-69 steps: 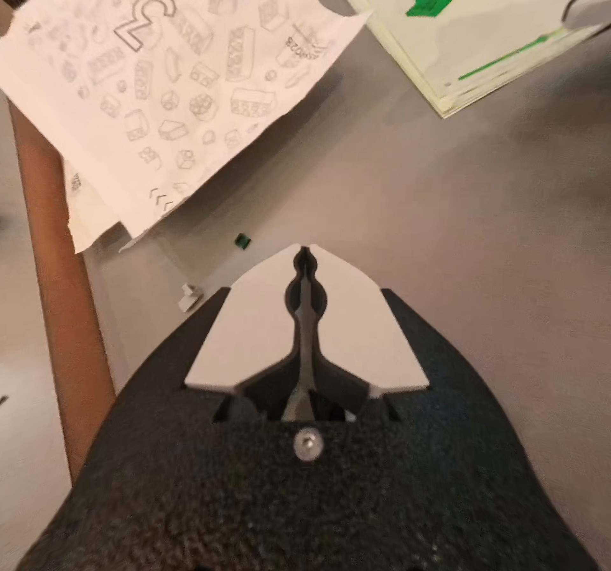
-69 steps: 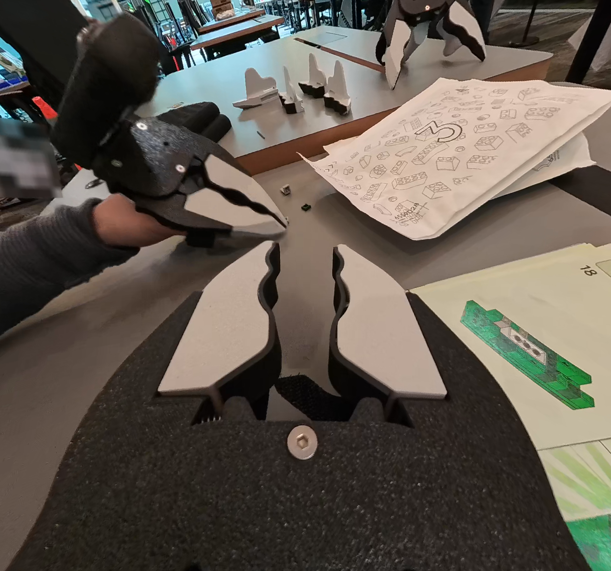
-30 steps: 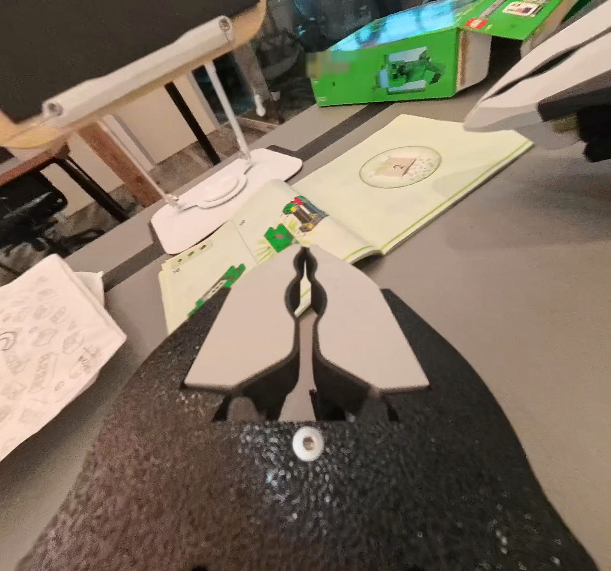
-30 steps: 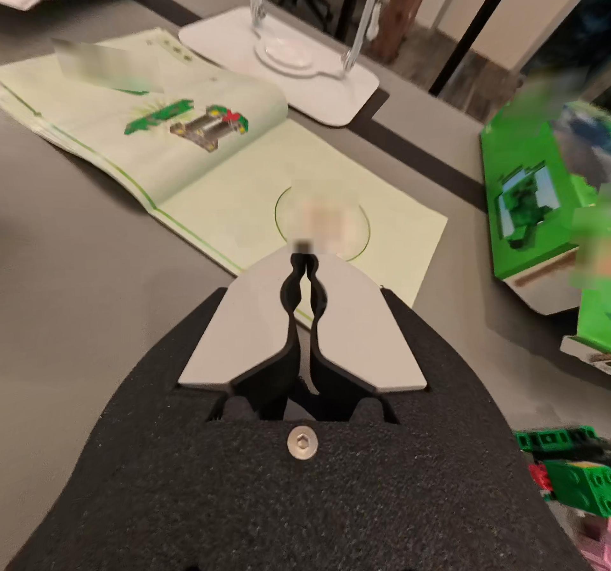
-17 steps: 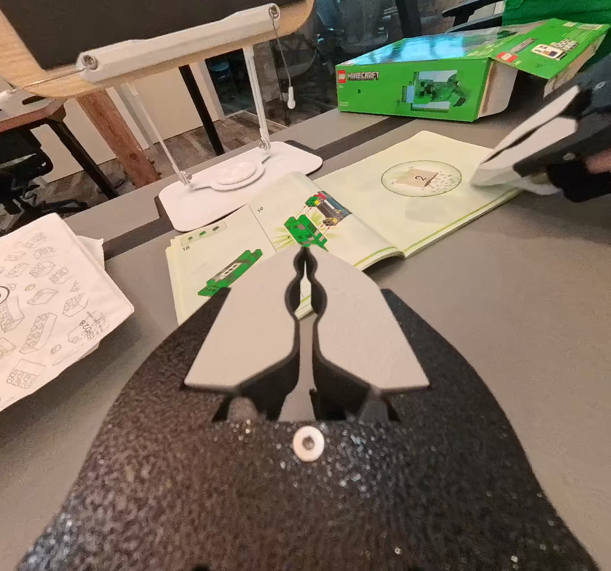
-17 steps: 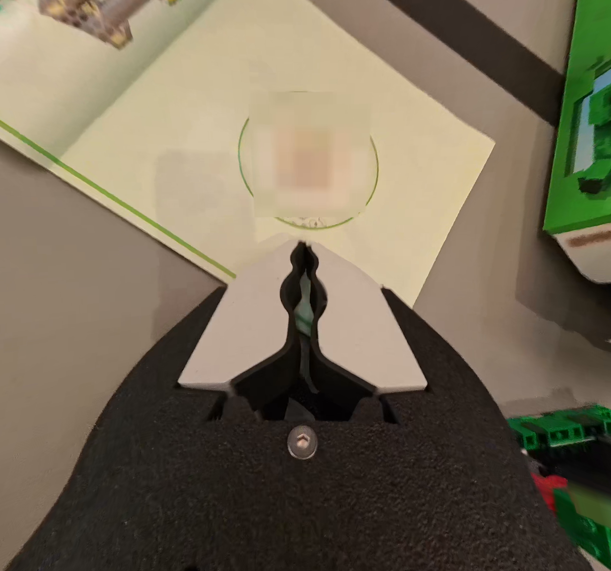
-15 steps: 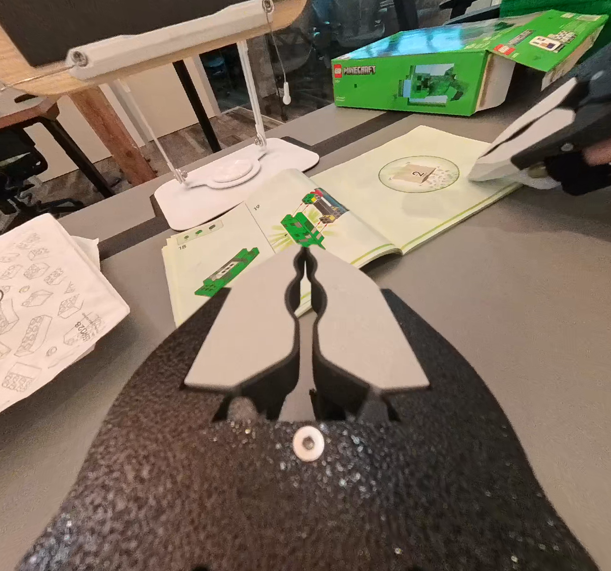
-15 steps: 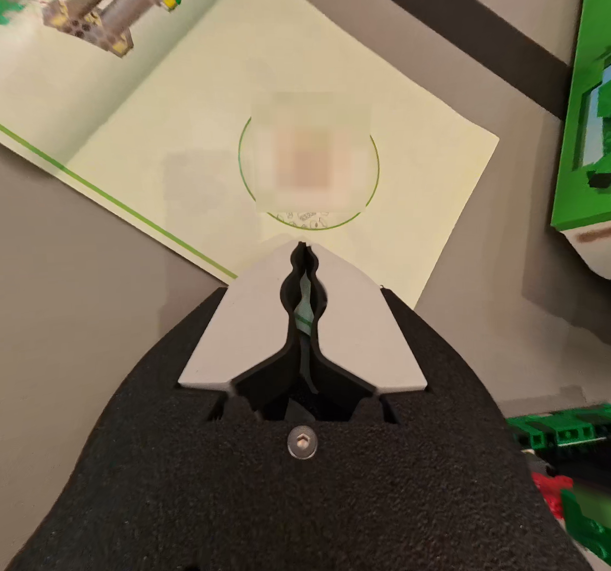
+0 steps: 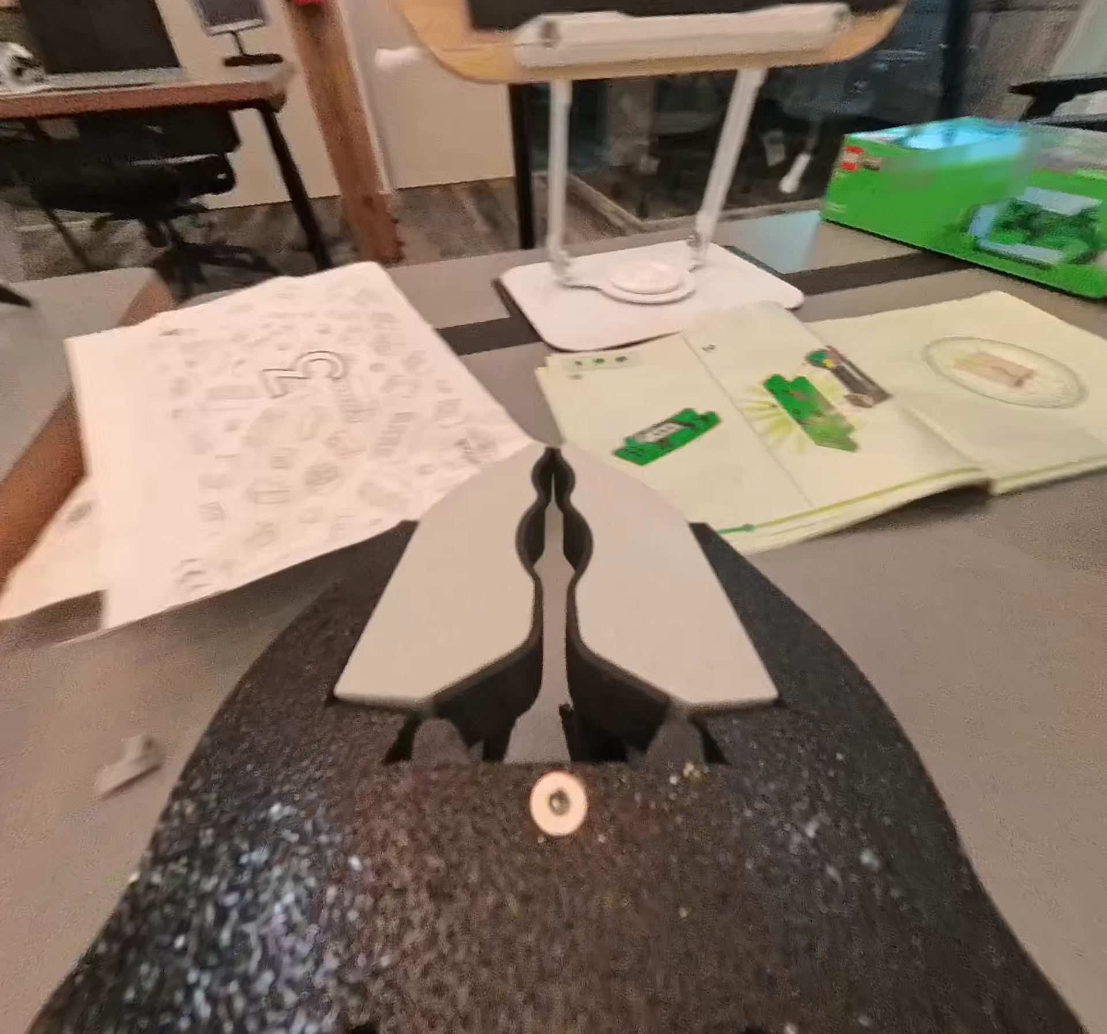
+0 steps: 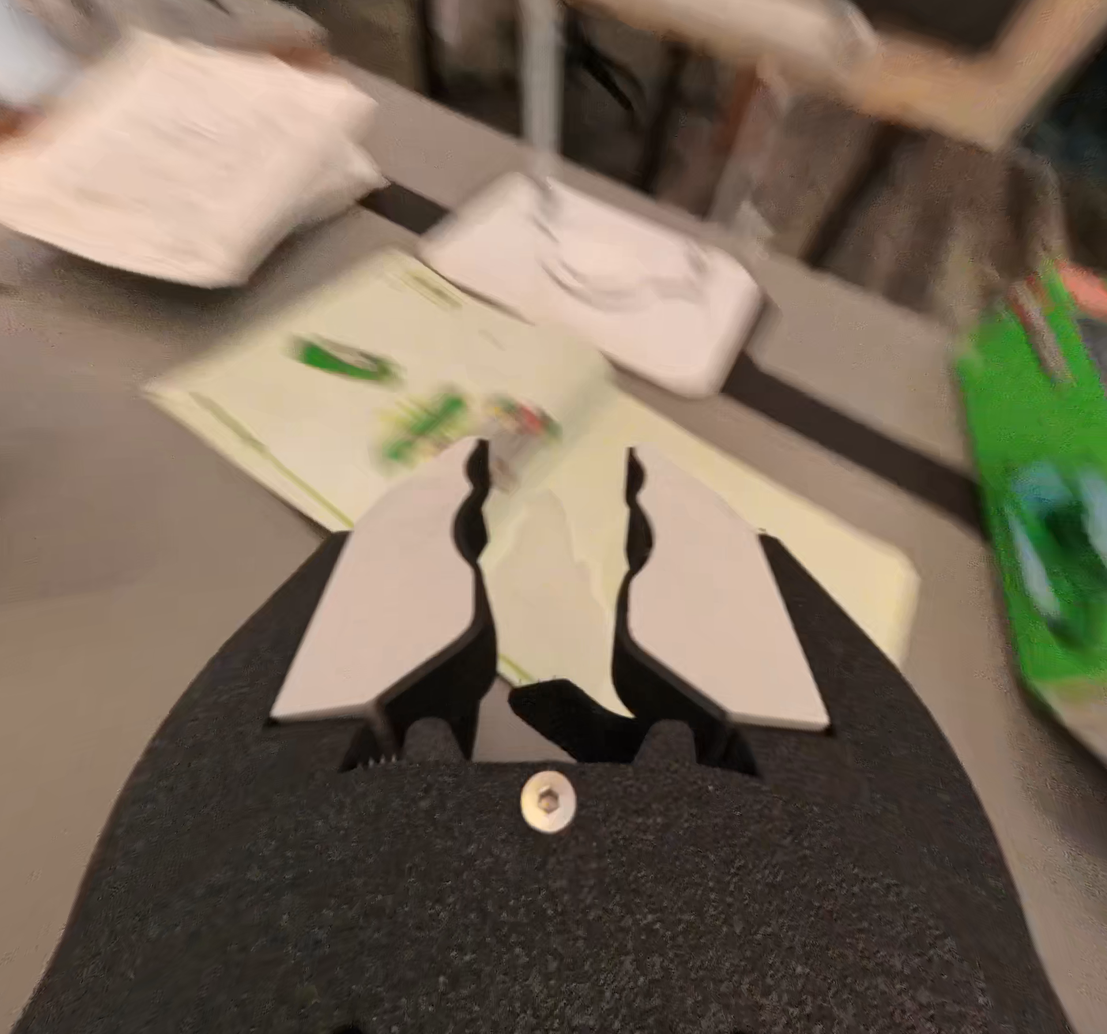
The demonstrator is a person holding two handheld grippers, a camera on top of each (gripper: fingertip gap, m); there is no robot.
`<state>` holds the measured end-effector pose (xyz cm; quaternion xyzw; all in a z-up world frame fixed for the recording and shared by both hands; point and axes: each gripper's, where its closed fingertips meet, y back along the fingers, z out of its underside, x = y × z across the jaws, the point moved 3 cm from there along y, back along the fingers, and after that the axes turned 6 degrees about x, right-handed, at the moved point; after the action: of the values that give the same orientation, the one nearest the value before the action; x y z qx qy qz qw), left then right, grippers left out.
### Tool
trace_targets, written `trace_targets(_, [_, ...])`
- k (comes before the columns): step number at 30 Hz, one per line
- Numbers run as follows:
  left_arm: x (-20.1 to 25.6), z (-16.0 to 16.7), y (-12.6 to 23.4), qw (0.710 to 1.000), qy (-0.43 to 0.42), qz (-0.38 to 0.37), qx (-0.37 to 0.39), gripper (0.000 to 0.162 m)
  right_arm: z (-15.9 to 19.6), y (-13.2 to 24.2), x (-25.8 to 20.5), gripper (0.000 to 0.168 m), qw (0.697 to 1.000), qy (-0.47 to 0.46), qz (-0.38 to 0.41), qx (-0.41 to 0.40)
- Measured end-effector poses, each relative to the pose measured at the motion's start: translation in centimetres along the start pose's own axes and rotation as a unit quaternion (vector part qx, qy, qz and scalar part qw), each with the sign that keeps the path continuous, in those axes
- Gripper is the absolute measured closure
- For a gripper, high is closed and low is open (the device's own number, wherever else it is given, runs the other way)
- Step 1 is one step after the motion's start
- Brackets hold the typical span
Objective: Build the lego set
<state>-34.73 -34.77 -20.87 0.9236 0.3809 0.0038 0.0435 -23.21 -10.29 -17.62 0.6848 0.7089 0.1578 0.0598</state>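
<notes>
The open instruction booklet lies on the grey table, right of my left gripper, which is shut and empty just above the table. In the blurred right wrist view the booklet lies ahead of and under my right gripper, which is open. A pale page shows in the gap between its fingers; I cannot tell whether it touches them. The white paper bag printed with brick drawings lies left of the booklet. A small grey piece lies at the near left.
A white stand base with two thin legs holds a board beyond the booklet; it also shows in the right wrist view. The green set box lies at the far right, also in the right view. The table's left edge is near the bag. Some 25 cm of space lies between my two pairs of fingers.
My right gripper was shut on a booklet page edge and has opened and tilted up. My left gripper has swung left, bringing the paper bag into view; the right gripper has left its view.
</notes>
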Motion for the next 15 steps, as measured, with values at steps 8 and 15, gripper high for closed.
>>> trace_targets(8, [-11.0,-2.3,6.0,0.960,-0.146,-0.239,0.007,0.162,-5.2,-12.9,-20.5,0.092,0.903,0.364,-0.179,0.139])
trace_targets(15, [-12.7,-1.3,5.7,0.969,-0.057,-0.238,0.012,0.162,-1.7,-19.3,-23.5,0.168,0.772,0.612,-0.158,0.064])
